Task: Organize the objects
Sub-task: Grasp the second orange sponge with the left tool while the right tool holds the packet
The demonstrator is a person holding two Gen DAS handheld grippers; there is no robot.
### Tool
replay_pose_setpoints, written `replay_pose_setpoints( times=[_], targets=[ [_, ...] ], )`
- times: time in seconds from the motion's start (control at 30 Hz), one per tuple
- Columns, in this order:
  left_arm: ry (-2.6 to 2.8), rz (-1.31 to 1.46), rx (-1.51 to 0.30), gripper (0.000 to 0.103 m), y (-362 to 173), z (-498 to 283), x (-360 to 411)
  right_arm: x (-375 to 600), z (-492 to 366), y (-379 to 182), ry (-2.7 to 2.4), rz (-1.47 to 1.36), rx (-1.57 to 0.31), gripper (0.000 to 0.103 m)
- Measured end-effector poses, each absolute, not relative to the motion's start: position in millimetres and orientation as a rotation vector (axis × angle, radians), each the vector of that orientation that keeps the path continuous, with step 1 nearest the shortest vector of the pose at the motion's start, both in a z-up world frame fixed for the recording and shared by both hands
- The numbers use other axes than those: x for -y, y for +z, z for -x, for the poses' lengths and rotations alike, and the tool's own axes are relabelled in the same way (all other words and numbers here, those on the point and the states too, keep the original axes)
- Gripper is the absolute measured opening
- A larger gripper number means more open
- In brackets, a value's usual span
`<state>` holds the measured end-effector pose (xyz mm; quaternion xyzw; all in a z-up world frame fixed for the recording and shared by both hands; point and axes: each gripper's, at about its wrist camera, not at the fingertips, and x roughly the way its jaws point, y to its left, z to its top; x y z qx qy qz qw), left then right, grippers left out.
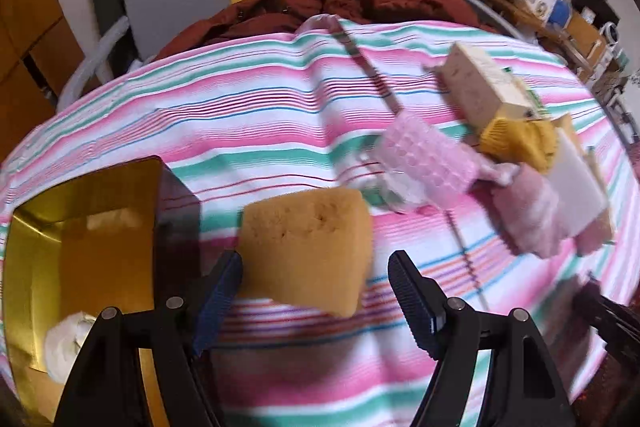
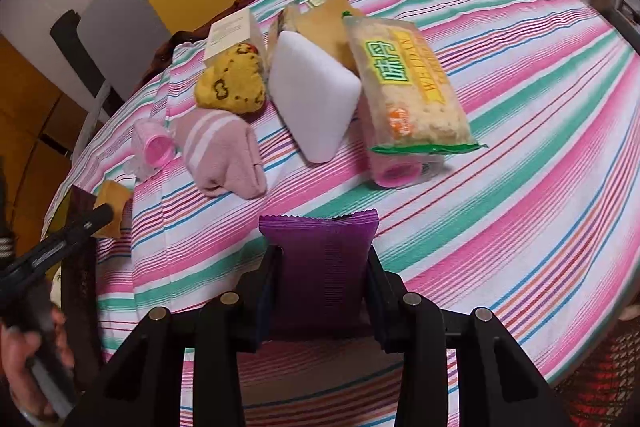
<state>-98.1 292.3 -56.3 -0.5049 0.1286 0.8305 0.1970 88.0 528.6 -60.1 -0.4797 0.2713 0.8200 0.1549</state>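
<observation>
Left hand-held gripper [image 1: 316, 291], jaws spread wide, frames the yellow sponge [image 1: 306, 251], just right of the gold box [image 1: 84, 227] on the worktop [image 1: 248, 115]. Right hand-held gripper [image 2: 322, 279] clamps a purple packet [image 2: 320, 259], long axis pointing forward.

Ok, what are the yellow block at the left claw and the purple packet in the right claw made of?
Yellow block: looks like soft foam sponge, matte, with small pores on its face. Purple packet: probably thin plastic wrapper, slightly glossy, zigzag-cut sealed top edge.
</observation>
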Motion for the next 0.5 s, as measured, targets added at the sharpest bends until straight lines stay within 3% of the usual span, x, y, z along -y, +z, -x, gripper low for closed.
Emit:
replay_pose_setpoints(
  times=[0.27,0.33,0.5],
  targets=[
    [2.345,1.342,-0.369,0.075,-60.4,98.4,-290.5,-525.1,-84.3,-61.5,2.370,1.391,-0.776,0.040],
    [2.359,1.302,-0.370,0.068,-57.3,94.3,-289.1,-525.4,-82.7,-61.7,2.370,1.391,-0.776,0.040],
    [2.314,1.255,-0.304,0.065,-54.3,79.9,-285.8,-525.2,-82.4,-62.2,2.369,1.390,-0.778,0.040]
  ],
)
